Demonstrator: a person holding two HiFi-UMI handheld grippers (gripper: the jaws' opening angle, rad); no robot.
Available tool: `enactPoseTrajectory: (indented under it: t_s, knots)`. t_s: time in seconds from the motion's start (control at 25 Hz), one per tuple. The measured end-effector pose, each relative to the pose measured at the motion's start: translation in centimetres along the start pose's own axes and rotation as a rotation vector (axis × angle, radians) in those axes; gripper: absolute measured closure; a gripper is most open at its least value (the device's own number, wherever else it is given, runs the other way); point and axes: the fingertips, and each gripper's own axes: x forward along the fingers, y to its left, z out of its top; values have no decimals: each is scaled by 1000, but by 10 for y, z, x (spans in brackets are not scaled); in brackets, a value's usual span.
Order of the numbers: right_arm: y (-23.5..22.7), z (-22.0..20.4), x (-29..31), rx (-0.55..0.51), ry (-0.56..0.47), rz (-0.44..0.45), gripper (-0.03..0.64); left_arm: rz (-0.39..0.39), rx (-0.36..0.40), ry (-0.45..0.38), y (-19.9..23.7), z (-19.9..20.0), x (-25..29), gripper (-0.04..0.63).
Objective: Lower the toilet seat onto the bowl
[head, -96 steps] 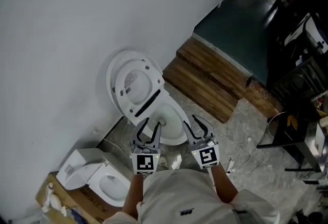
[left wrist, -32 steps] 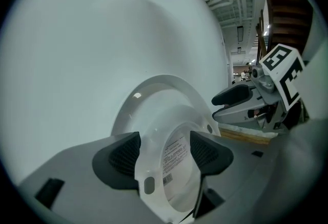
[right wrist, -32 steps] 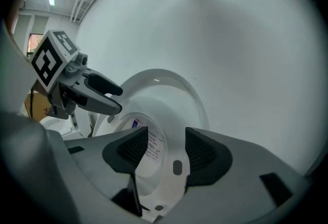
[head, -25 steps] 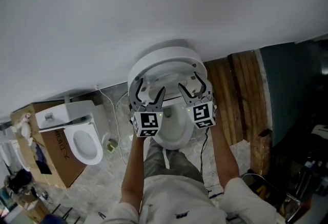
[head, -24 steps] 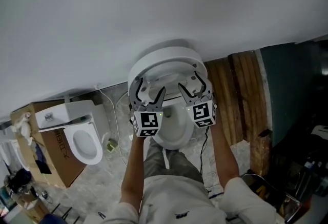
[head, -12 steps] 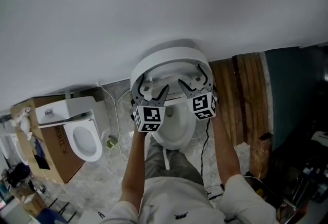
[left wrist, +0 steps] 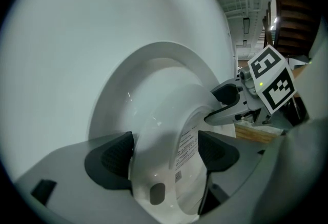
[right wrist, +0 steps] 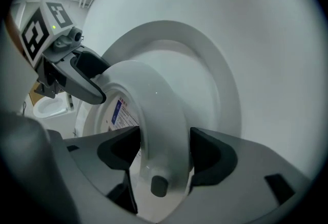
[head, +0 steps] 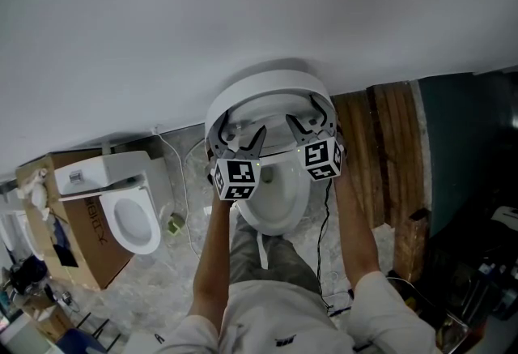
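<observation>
The white toilet seat (head: pixel 271 107) stands upright against its lid (head: pixel 267 78), above the bowl (head: pixel 279 198). My left gripper (head: pixel 240 138) straddles the seat's left rim (left wrist: pixel 159 130); its jaws stand wide, the far pad apart from the seat. In the left gripper view the gripper (left wrist: pixel 166 155) shows the rim between both pads. My right gripper (head: pixel 310 124) straddles the right rim (right wrist: pixel 154 100); its jaws are closing and the pads of the gripper (right wrist: pixel 164 148) touch both faces of the seat. Each gripper view shows the other gripper's finger on the seat.
The white wall (head: pixel 243 4) is right behind the lid. A second toilet (head: pixel 121 206) sits on a cardboard box (head: pixel 48 223) at the left. Wooden steps (head: pixel 380 150) lie to the right. The person's legs stand just before the bowl.
The person has walked up to the toilet. Over the last second both grippers moved forward onto the upright seat's rim, and the right jaws drew in around it.
</observation>
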Motion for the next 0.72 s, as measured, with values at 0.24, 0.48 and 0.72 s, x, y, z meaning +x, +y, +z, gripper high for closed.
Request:
enactPoseTrajectory:
  t_s: [0.24, 0.48, 0.72]
  knots:
    - [4, -3, -12, -16, -4, -13, 321, -3, -10, 4, -2, -3, -5, 183]
    - [12, -9, -32, -18, -13, -32, 319, -31, -6, -16, -7, -4, -19, 221]
    - [20, -13, -44, -17, -5, -44, 318, -79, 24, -31, -19, -9, -34, 279]
